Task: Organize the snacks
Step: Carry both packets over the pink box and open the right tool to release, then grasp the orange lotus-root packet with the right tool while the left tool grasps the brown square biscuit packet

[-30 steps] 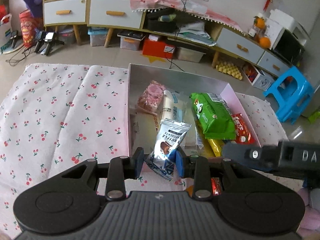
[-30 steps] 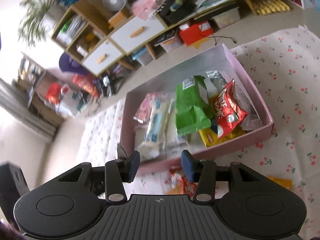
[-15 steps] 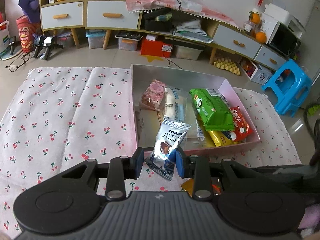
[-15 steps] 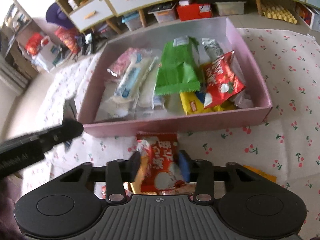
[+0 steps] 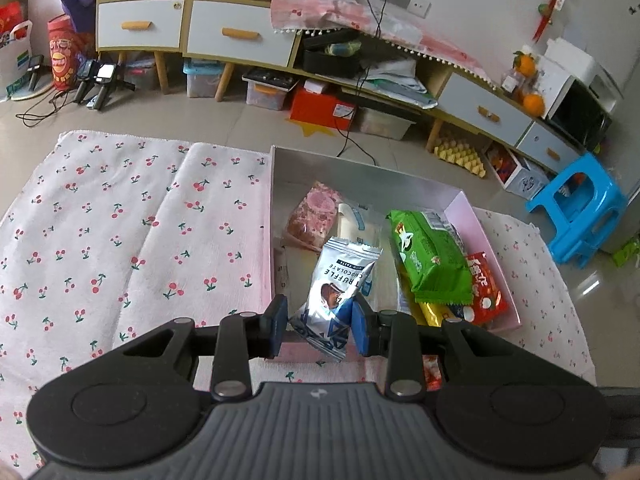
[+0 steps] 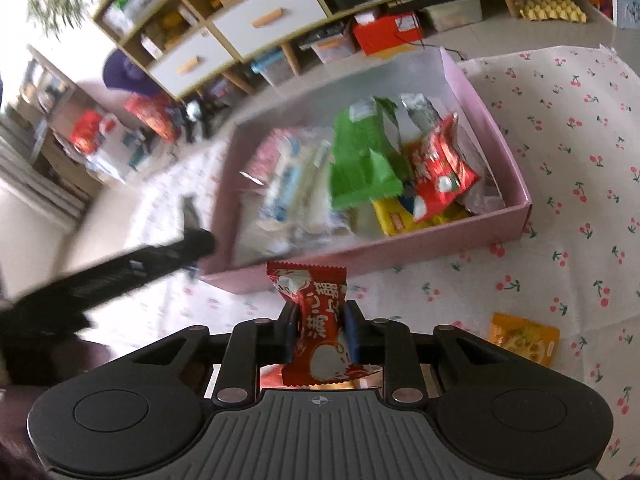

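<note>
My left gripper (image 5: 320, 324) is shut on a silver truffle chocolate packet (image 5: 340, 280), held just above the near left corner of the pink box (image 5: 460, 204). In the box lie a green packet (image 5: 428, 256), a red packet (image 5: 484, 284), a pink packet (image 5: 316, 216) and several others. In the right wrist view my right gripper (image 6: 320, 332) is closing its jaws onto a red snack packet (image 6: 316, 304). The pads press the packet's sides, in front of the pink box (image 6: 400, 252). The left gripper's body (image 6: 120, 276) shows as a blurred black bar at the left.
A white cloth with cherries (image 5: 120, 220) covers the floor under the box. A small orange sachet (image 6: 524, 338) lies on the cloth to the right of my right gripper. Beyond are a low drawer cabinet (image 5: 240, 40), a red carton (image 5: 324, 106) and a blue stool (image 5: 580, 204).
The right gripper went from open and empty to shut on the red packet, which now sticks up between its pads. The left gripper still holds the silver packet near the box.
</note>
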`<state>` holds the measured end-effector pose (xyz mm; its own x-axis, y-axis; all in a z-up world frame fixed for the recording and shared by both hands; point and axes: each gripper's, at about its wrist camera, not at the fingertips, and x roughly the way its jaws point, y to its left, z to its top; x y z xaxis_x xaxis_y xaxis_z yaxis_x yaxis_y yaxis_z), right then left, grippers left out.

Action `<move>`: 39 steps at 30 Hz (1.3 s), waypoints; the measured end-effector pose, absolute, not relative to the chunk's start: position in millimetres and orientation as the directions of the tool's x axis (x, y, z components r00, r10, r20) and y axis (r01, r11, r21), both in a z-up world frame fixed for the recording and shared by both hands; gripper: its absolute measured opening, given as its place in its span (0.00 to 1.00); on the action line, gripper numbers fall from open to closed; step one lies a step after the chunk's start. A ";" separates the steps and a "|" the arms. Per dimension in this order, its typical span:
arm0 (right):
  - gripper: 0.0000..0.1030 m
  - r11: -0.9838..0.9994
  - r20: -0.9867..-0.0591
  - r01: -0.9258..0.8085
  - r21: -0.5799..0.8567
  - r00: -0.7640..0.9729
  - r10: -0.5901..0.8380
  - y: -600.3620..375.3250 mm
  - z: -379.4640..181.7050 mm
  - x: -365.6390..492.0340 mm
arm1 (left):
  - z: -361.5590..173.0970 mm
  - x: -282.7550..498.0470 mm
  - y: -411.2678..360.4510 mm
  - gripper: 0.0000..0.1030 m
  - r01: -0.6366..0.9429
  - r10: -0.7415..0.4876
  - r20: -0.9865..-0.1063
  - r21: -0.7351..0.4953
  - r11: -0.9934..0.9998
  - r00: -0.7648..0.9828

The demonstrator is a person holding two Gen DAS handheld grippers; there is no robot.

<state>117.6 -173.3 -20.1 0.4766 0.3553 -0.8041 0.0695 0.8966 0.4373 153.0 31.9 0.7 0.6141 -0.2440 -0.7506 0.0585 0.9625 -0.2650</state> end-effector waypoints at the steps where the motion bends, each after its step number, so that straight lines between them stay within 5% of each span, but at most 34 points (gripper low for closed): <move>1: 0.23 0.888 -0.789 0.066 0.455 0.492 0.368 -174.4 -14.4 116.3 | 0.6 153.7 32.1 0.29 0.056 -0.244 -0.750 -0.268 0.962 0.615; 8: 0.23 0.848 -0.700 0.087 0.522 0.612 0.368 -179.1 1.8 130.1 | -2.1 158.3 34.3 0.30 0.048 -0.249 -0.719 -0.288 0.957 0.649; 12: 0.23 0.829 -0.686 0.122 0.546 0.633 0.359 -182.1 -6.4 139.6 | -4.4 159.8 31.6 0.42 0.063 -0.247 -0.687 -0.282 0.957 0.684; 23: 0.24 0.843 -0.664 0.111 0.526 0.673 0.326 -168.5 -14.7 154.6 | -4.4 153.0 34.2 0.55 0.069 -0.204 -0.731 -0.211 0.975 0.651; 39: 0.48 0.832 -0.627 0.075 0.550 0.695 0.352 -171.9 -7.7 147.8 | -1.8 141.8 39.1 0.64 0.084 -0.195 -0.748 -0.184 0.979 0.634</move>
<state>147.8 -171.9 -7.7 0.6954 0.3517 -0.6267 0.0750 0.8318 0.5500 141.8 39.1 -1.8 0.6342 -0.1954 -0.7481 0.0844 0.9792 -0.1843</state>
